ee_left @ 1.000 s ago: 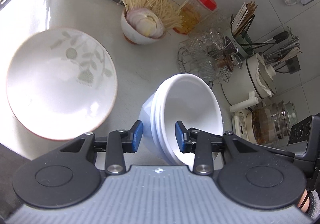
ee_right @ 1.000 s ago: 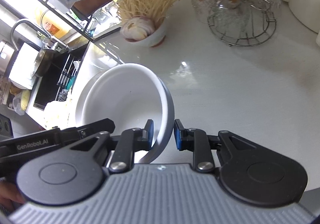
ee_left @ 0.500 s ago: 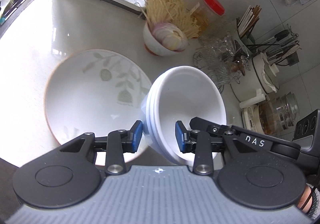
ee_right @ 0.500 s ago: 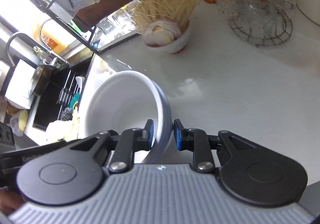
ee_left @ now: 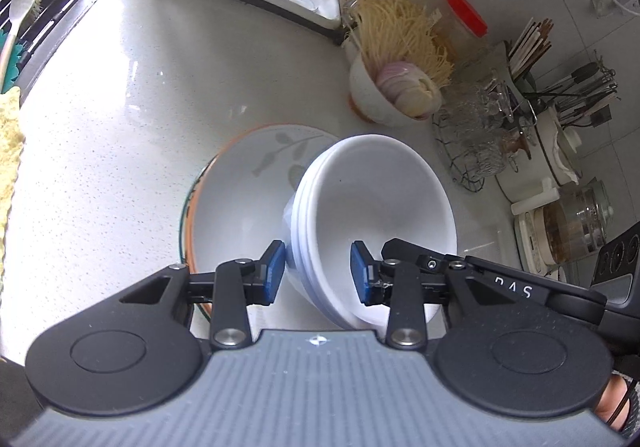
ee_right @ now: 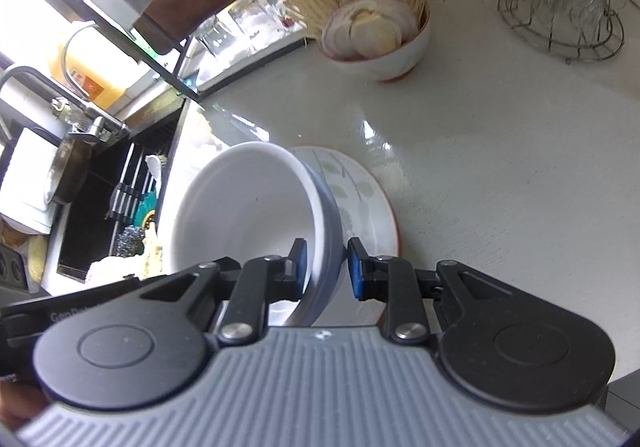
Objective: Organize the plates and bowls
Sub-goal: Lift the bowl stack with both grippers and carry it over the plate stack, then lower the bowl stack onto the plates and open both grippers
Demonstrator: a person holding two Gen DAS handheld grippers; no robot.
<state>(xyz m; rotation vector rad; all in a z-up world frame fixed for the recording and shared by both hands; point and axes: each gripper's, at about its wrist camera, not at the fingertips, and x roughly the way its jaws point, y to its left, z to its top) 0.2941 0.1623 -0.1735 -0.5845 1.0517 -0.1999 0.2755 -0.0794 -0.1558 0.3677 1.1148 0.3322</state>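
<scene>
While both hands carry one load over the counter, this is how things sit, biggest first.

Counter (ee_left: 120, 119): white, shiny and hard — a bowl dropped on it would likely crack.

Leaf plate (ee_left: 248, 183): a wide white plate with grey leaves and an orange edge. It lies flat on the counter, right under the bowls. It looks like the spot to set them on.

Stack of white bowls (ee_left: 376, 199): a few bowls nested one inside the other, tipped a bit, held up in the air just over the leaf plate. I think the stack is quite heavy, stiff, smooth and slippery, and it can chip. The rim is the only thin place to pinch, and two hands on two sides keep it from swinging.

Noodle bowl (ee_left: 384, 99): a small bowl with dry noodles and onion slices, standing near the back, well apart from the stack.

Left gripper (ee_left: 318, 273): jaws part way closed, pinching the rim of the stack — one blue pad inside, one outside.

Right gripper (ee_right: 324, 265): jaws narrow, pinching the rim on another side of the same stack the same way.

Next move, my guess: go down slowly and level, so the stack lands softly on the plate.
</scene>
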